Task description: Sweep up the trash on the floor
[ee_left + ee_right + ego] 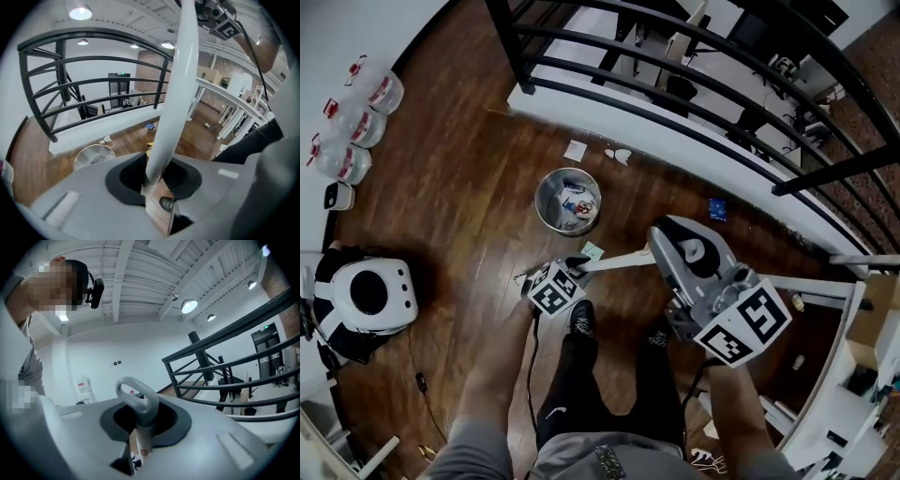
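Note:
A long white handle (619, 262) runs between my two grippers, and its lower end is hidden in every view. My left gripper (577, 266) is shut on its shaft (171, 93) just above my shoes. My right gripper (659, 251) is shut on the top end, just below the grey hanging loop (136, 399). Trash lies on the wooden floor: white paper scraps (575, 150) by the railing base, a blue piece (717, 209), and a pale green scrap (592, 250) close to the left gripper. The white scraps (105, 139) and the blue piece (149, 125) also show in the left gripper view.
A round metal bin (545, 208) with rubbish in it stands in front of me. A black curved railing (675, 66) on a white base closes the far side. Water jugs (356, 122) and a white round appliance (367, 295) sit at the left, white shelving (853, 375) at the right.

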